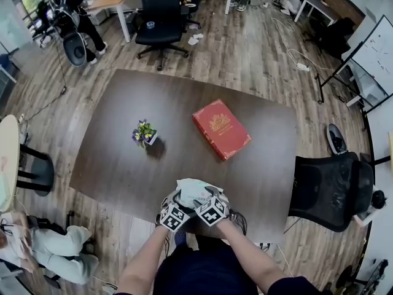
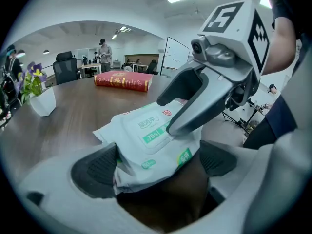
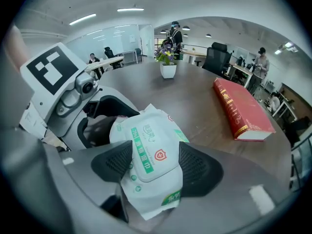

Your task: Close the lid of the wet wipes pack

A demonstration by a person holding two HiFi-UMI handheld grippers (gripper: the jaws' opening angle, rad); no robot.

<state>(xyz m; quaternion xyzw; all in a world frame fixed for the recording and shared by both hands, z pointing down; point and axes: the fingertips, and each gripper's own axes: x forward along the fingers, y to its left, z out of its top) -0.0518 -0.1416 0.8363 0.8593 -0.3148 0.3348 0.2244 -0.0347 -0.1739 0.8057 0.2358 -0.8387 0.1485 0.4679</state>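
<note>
The white wet wipes pack (image 1: 195,191) with green print is at the table's near edge, between both grippers. In the left gripper view the pack (image 2: 146,130) has its near end wedged between the pads of my left gripper (image 2: 156,162), which is shut on it. A finger of the right gripper (image 2: 195,113) lies across the lid. In the right gripper view the pack (image 3: 151,150) faces up with its lid lying flat. It sits between the pads of my right gripper (image 3: 156,165), whose jaws stand apart beside the lid. The left gripper's body (image 3: 83,111) is just behind the pack.
A red book (image 1: 221,128) lies mid-table and a small potted flower (image 1: 145,133) stands to its left on the dark table (image 1: 116,165). A black chair (image 1: 328,189) stands at the table's right side, another (image 1: 161,14) beyond it. A person (image 1: 49,251) sits on the floor at lower left.
</note>
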